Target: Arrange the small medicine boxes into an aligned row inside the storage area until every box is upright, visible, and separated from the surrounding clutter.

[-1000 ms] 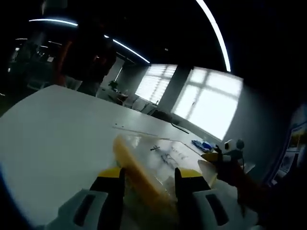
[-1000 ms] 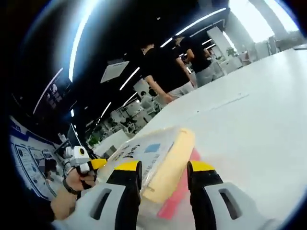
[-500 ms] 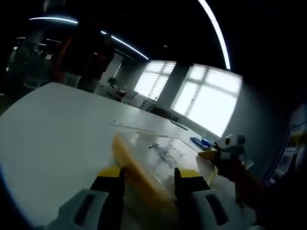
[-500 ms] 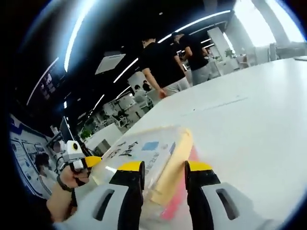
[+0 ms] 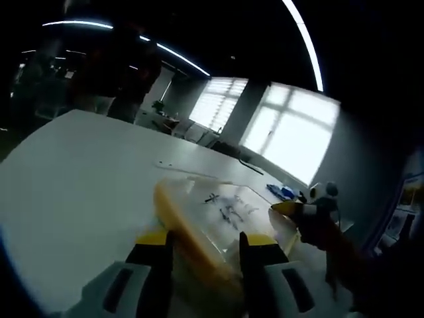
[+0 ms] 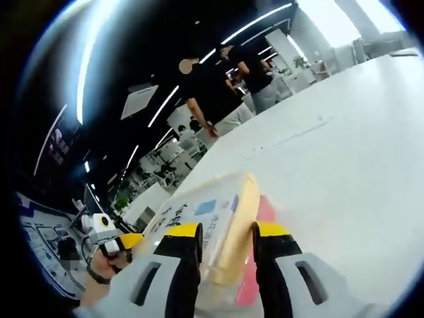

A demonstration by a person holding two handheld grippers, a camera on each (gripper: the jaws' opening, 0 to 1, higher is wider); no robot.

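A flat clear plastic case [image 5: 218,215] with a yellow edge is held over the white table [image 5: 66,172]. My left gripper [image 5: 202,244] is shut on one end of the case, its yellow-tipped jaws pressing the yellow edge. In the right gripper view the same case [image 6: 205,215] shows a printed label with a blue patch, and my right gripper [image 6: 225,233] is shut on its other end. Each gripper shows in the other's view: the right gripper [image 5: 311,212] at the right, the left gripper [image 6: 109,235] at the lower left, held by a hand.
A pink flat item [image 6: 255,265] lies under the case on the table [image 6: 344,146]. A small blue object [image 5: 281,192] sits farther off on the tabletop. Two people [image 6: 212,93] stand beyond the table's far edge. Bright windows [image 5: 291,142] line the back wall.
Both views have shifted and tilted a little with the hands. The case stays gripped at both ends, and the right gripper's jaws look slightly closer together.
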